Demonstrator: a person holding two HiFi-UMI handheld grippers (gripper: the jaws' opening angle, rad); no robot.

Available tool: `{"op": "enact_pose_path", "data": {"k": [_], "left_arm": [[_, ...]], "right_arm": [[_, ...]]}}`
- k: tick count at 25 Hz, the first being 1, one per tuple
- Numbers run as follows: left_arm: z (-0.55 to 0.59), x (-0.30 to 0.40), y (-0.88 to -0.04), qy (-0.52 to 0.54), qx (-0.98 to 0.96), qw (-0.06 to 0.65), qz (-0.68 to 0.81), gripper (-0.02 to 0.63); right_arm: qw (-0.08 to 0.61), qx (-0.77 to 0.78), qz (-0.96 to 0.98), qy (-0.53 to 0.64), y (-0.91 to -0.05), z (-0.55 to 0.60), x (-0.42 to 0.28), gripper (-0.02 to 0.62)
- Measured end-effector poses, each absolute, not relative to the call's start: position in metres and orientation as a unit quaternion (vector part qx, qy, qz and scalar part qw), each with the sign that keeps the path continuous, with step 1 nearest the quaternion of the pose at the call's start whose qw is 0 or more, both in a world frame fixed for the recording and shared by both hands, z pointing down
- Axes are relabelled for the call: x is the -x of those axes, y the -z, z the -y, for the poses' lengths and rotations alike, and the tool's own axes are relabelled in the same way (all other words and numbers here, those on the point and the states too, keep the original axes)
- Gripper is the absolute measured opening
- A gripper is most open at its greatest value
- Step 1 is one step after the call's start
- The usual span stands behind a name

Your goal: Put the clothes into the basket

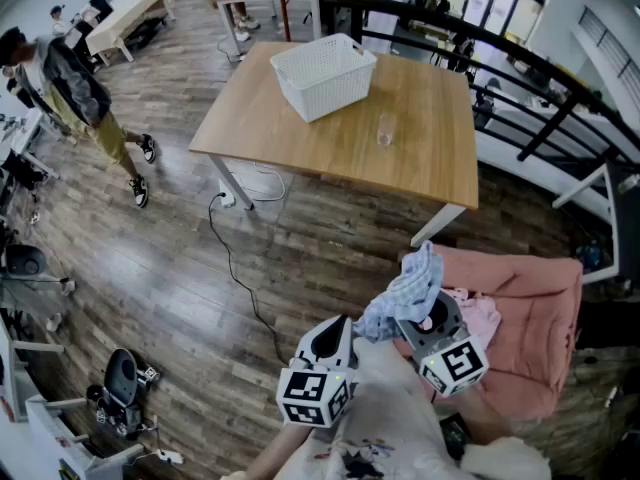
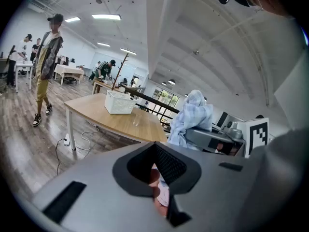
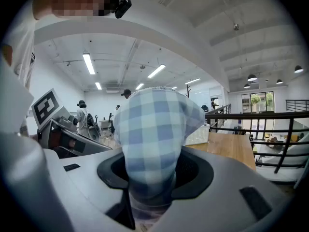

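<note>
My right gripper [image 1: 420, 320] [image 3: 153, 170] is shut on a blue and white checked cloth [image 1: 405, 290] [image 3: 153, 124], which bulges up out of its jaws. The cloth [image 2: 193, 117] also shows in the left gripper view, on the right. My left gripper [image 1: 338, 328] [image 2: 157, 149] sits close to the left of the cloth's lower end with its jaw tips together. Something pink and white shows through its slot; I cannot tell whether it is held. The white basket [image 1: 322, 73] [image 2: 119, 103] stands on the far side of a wooden table [image 1: 420, 158], well ahead of both grippers.
A drinking glass [image 1: 385, 130] stands on the table near the basket. A pink armchair [image 1: 530, 308] to my right carries pink clothing [image 1: 482, 313]. A person [image 1: 75, 88] walks at the far left. A black cable [image 1: 235, 268] trails on the floor, and a black railing [image 1: 540, 78] runs behind the table.
</note>
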State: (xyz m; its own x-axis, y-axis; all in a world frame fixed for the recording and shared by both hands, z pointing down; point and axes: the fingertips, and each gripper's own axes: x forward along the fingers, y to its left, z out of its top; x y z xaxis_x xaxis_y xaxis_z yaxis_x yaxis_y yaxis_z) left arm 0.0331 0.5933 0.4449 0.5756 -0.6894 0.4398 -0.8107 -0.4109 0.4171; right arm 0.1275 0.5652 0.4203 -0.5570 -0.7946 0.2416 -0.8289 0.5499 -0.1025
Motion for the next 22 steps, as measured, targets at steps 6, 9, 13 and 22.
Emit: {"op": "enact_pose_path", "data": {"k": [6, 9, 13, 22], "left_arm": [[-0.581, -0.04, -0.449, -0.099, -0.838, 0.295, 0.448, -0.003], [-0.578, -0.04, -0.452, -0.102, -0.838, 0.295, 0.447, -0.003], [-0.58, -0.033, -0.452, -0.104, -0.838, 0.296, 0.446, -0.003], [-0.586, -0.008, -0.463, -0.1, -0.838, 0.299, 0.445, -0.003]], "right_arm": [[0.08, -0.468, 0.873, -0.11, -0.432, -0.554, -0.134, 0.202], [0.084, -0.463, 0.876, -0.111, -0.434, -0.554, -0.131, 0.202], [0.066, -0.441, 0.886, -0.126, -0.431, -0.558, -0.114, 0.209], [0.075, -0.451, 0.88, -0.131, -0.443, -0.564, -0.101, 0.212]]}}
